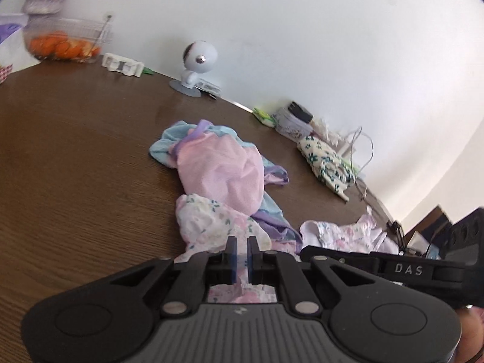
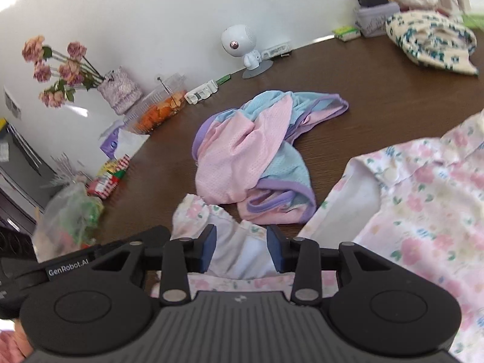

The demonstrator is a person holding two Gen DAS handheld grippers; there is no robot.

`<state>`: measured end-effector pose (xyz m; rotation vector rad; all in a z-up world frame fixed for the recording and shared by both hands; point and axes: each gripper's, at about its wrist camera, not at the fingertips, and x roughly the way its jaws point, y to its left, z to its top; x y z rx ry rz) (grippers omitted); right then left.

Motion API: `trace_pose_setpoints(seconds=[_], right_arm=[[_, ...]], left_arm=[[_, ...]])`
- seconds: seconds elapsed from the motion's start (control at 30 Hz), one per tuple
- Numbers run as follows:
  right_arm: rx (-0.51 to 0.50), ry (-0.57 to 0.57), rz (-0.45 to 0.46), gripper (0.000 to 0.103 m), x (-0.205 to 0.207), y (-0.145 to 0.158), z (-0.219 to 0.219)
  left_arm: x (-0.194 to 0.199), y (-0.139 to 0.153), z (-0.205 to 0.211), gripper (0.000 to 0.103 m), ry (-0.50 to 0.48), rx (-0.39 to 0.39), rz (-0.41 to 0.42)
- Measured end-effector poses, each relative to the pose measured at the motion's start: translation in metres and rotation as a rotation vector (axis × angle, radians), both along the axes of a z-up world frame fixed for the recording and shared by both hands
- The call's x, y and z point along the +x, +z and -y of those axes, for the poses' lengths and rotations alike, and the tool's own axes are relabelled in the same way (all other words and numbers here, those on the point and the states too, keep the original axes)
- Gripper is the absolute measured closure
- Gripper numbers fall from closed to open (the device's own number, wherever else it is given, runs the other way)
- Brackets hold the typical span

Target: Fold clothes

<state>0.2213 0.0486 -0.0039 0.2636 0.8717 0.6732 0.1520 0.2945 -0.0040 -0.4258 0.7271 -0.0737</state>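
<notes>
Left gripper (image 1: 241, 243): your jaws stand narrow, floral cloth apparently pinched between them.
Right gripper (image 2: 241, 236): your jaws stand wide over the hem.
Floral garment (image 2: 423, 199): spread on the table (image 2: 378, 90) beneath you; thin, limp; take it at hem or collar.
Pastel mesh garment (image 2: 242, 157): crumpled just beyond; light, slippery.
Clear tub (image 2: 157, 109): holds orange pieces.

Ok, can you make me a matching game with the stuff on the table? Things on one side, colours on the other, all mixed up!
Things:
1. crumpled mesh garment
2. little robot-shaped camera
3. table
4. fruit in the clear container

Colours:
A. dark brown
B. orange
C. pink, light blue and purple
D. white

Pairs: 1-C, 2-D, 3-A, 4-B
</notes>
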Motion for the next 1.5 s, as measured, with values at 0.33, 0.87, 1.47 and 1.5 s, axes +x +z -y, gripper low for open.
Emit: trace_pose_setpoints(seconds=[0.33,0.87,1.47,1.5], right_arm=[[-0.097,-0.019,0.153,0.06,-0.023,0.033,0.087],[-0.444,0.076,0.189,0.048,-0.082,-0.014,0.238],[-0.303,-0.066,0.088,0.036,-0.03,0.01,0.333],[-0.288,-0.068,0.066,0.038,-0.02,0.002,0.334]], left_arm=[[0.004,0.007,0.037,0.095,-0.081,0.228,0.0],[0.002,0.005,0.067,0.086,-0.1,0.455,-0.073],[-0.004,0.093,0.189,0.062,-0.337,0.616,0.053],[-0.002,0.094,0.206,0.061,-0.372,0.622,0.062]])
